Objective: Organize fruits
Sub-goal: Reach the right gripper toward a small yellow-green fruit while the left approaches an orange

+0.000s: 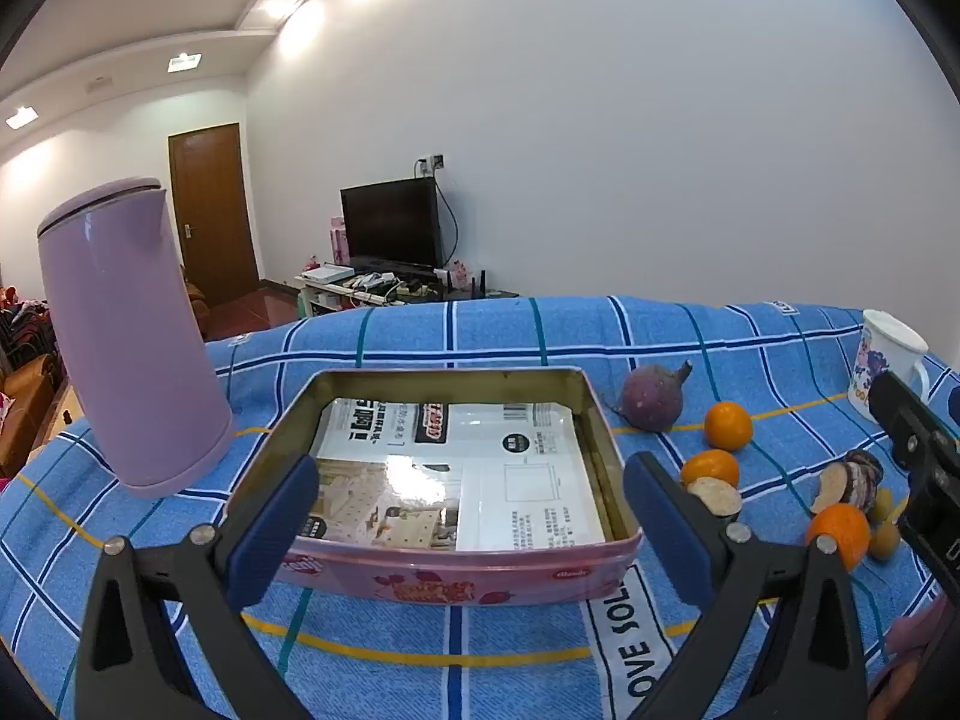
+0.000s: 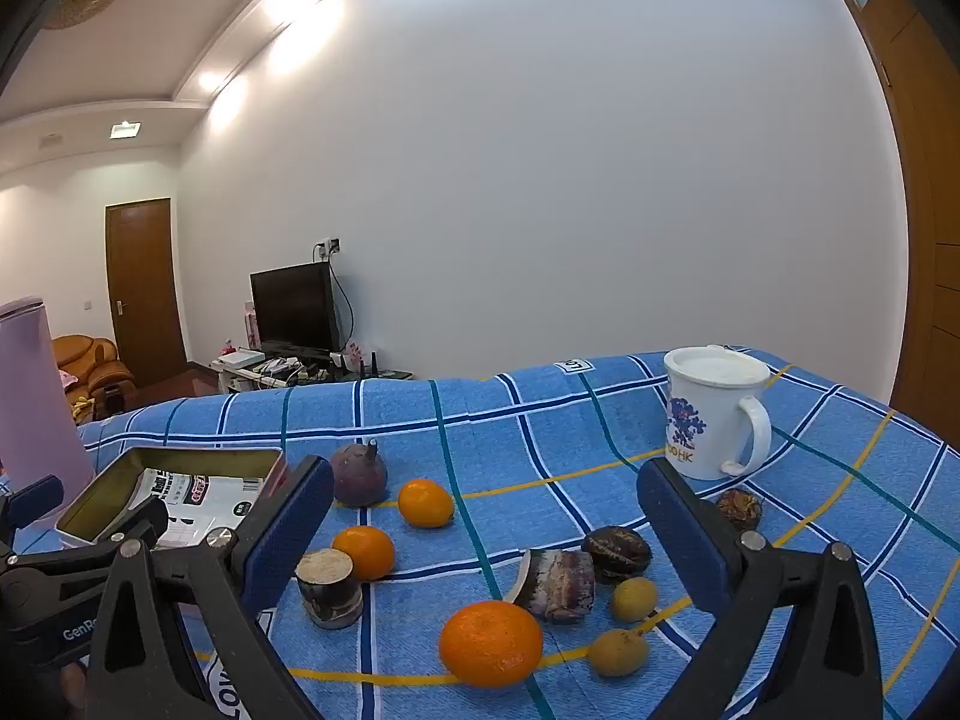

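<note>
Above fruits (image 2: 490, 643), right gripper (image 2: 486, 531) wide, empty

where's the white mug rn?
The white mug stands upright at the far right of the blue checked cloth in the right wrist view, beyond the right gripper, with a dark wrinkled fruit just in front of it.

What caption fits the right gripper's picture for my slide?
Open right gripper hovers over oranges, small yellow fruits and sugarcane pieces on blue checked cloth.

Both views low, forward — sharing tin (image 1: 432, 468) (image 2: 174, 492).
</note>
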A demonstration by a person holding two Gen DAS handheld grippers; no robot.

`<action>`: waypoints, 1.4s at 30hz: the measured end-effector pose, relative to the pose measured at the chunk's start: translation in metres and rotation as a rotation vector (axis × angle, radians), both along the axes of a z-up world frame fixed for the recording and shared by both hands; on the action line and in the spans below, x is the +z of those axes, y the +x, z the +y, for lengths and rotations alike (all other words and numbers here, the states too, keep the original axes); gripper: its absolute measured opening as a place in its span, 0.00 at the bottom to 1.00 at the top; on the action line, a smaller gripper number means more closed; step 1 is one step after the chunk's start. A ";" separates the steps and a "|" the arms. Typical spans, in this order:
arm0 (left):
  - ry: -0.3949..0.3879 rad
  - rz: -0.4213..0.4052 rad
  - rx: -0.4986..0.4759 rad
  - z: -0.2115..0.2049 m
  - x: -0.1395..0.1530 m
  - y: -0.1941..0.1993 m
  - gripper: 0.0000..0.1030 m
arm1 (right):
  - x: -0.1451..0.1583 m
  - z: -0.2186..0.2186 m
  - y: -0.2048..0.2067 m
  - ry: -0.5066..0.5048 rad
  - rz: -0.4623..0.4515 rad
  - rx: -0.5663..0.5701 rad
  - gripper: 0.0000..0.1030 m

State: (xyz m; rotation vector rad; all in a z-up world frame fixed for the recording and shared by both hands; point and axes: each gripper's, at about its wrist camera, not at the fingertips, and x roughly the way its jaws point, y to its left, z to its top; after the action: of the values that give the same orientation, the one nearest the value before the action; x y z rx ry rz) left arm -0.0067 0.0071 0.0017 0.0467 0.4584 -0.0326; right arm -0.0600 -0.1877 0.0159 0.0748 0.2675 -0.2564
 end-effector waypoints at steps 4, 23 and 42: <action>0.001 0.003 -0.002 -0.001 -0.001 0.000 1.00 | 0.000 0.000 -0.001 0.000 0.000 0.000 0.99; -0.052 0.015 -0.085 -0.003 0.000 -0.002 1.00 | 0.012 -0.049 -0.018 0.045 -0.020 -0.153 0.99; 0.053 0.078 -0.368 -0.067 0.005 -0.034 0.99 | -0.017 -0.138 -0.052 0.244 0.338 0.056 0.53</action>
State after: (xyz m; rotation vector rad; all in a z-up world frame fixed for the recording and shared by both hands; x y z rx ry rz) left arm -0.0412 -0.0603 0.0065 0.1818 0.5235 -0.3847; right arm -0.1117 -0.3259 -0.0015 0.2663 0.6360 -0.1784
